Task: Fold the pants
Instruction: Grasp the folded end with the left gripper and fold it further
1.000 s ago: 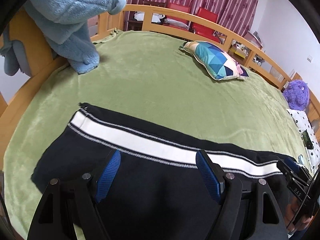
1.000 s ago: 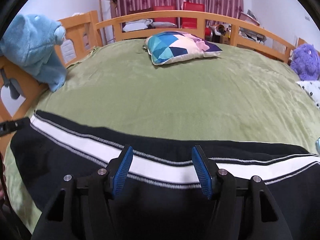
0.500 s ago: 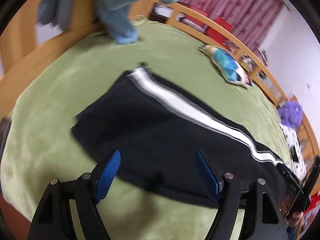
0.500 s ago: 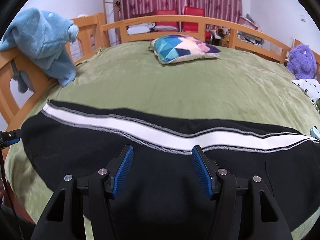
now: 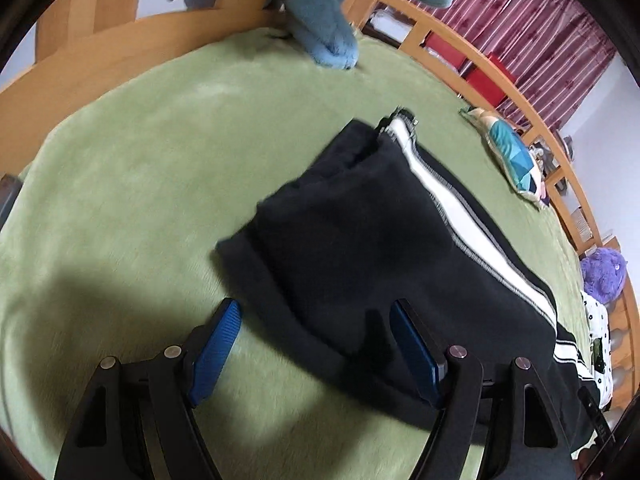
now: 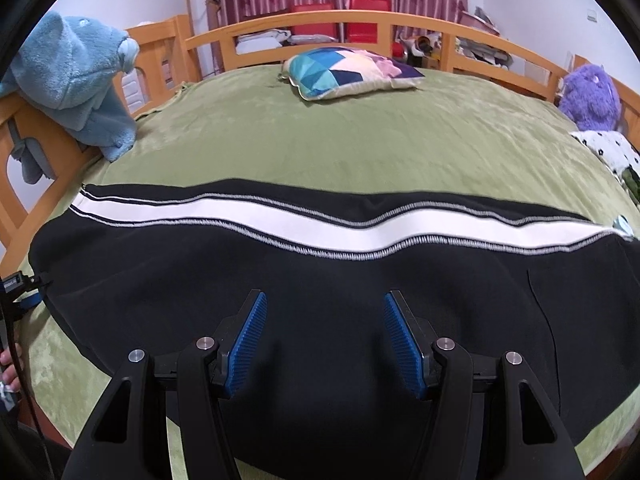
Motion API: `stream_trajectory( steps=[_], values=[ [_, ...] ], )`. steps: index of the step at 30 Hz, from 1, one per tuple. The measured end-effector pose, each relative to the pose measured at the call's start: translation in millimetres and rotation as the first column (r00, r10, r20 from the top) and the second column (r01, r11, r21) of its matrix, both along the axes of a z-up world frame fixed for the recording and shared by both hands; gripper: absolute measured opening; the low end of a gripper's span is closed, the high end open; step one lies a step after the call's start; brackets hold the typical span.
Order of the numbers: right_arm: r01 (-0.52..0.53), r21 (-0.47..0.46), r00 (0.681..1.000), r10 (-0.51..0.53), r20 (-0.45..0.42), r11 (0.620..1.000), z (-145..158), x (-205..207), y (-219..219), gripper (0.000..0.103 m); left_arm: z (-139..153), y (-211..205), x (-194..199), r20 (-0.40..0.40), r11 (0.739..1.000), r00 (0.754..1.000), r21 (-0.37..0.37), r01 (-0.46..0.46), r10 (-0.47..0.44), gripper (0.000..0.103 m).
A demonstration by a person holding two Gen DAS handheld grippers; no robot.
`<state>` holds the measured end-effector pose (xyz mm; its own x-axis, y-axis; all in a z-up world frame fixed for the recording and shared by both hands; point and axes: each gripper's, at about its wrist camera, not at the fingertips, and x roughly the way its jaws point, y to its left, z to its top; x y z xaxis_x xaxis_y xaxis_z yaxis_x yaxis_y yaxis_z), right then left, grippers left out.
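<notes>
Black pants (image 6: pixel 320 280) with a white side stripe (image 6: pixel 304 224) lie flat across the green bed cover, stretched from left to right. In the left wrist view the pants (image 5: pixel 360 240) run away toward the upper right, their near end lying just ahead of my left gripper (image 5: pixel 316 344). That gripper is open, its blue pads astride the near edge of the cloth without pressing on it. My right gripper (image 6: pixel 324 332) hovers open over the black cloth, below the stripe, with nothing pinched between its pads.
The green bed cover (image 6: pixel 360 136) sits inside a wooden rail (image 6: pixel 320 20). A blue plush towel (image 6: pixel 80 80) hangs over the left rail, and a patterned pillow (image 6: pixel 348 72) lies at the far side. A purple plush toy (image 6: pixel 588 96) sits at the right.
My left gripper has swung left and down, from over the stripe to the end of the pants. The right gripper has drawn back a little, so the stripe now lies farther ahead of it.
</notes>
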<state>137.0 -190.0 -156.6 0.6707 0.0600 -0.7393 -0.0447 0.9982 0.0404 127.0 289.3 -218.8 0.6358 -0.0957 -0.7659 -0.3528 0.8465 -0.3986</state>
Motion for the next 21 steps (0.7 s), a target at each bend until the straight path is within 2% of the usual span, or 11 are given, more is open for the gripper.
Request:
stream_trajectory(
  steps=[2,4,5,7,9,12,15,17,18,21],
  values=[
    [0.004,0.005,1.0,-0.004,-0.004,1.0,-1.1,-0.5,2.8,0.06,1.2,-0.3,6.1,0.01,1.0,1.0,-0.007,0.006,-0.006,0.071],
    [-0.002,0.004,1.0,0.002,-0.003,1.0,-1.8,-0.5,8.9,0.06,1.7,2.6,9.4,0.012,0.999,1.0,-0.043,-0.002,0.002,0.043],
    [-0.005,0.0,1.0,0.005,-0.002,1.0,-1.8,-0.7,11.3,0.06,2.2,3.9,9.5,0.005,0.998,1.0,-0.055,0.0,0.001,0.026],
    [-0.02,-0.009,1.0,0.02,0.001,1.0,-2.8,-2.5,17.0,0.06,8.3,8.6,2.4,0.015,0.998,1.0,-0.059,0.011,-0.011,0.013],
    [-0.03,-0.011,1.0,0.031,0.006,0.999,-3.6,-5.2,19.4,0.06,13.9,11.4,-10.0,0.029,0.998,1.0,-0.064,0.007,-0.005,0.011],
    [-0.038,-0.017,0.999,0.038,0.004,0.999,-5.3,-7.7,20.2,0.06,9.7,15.0,-23.7,-0.033,0.999,0.999,-0.053,-0.004,0.003,0.011],
    [-0.045,-0.012,0.999,0.045,0.011,0.999,-2.2,-11.1,16.6,0.06,6.3,19.0,-34.9,-0.042,0.997,0.999,-0.069,-0.025,0.022,0.012],
    [-0.045,-0.001,0.999,0.045,0.029,0.999,2.2,-14.4,12.1,0.06,7.5,16.9,-37.5,-0.04,0.998,0.998,-0.055,-0.043,0.041,0.019],
    [-0.047,0.005,0.998,0.047,0.033,0.999,3.4,-15.5,10.8,0.06,9.0,14.2,-37.1,-0.061,0.998,0.997,-0.025,-0.053,0.051,0.028],
    [-0.049,0.025,0.998,0.048,0.045,0.998,8.6,-18.2,4.4,0.06,19.1,3.9,-39.5,-0.063,1.0,0.998,0.01,-0.02,0.021,0.032]
  ],
)
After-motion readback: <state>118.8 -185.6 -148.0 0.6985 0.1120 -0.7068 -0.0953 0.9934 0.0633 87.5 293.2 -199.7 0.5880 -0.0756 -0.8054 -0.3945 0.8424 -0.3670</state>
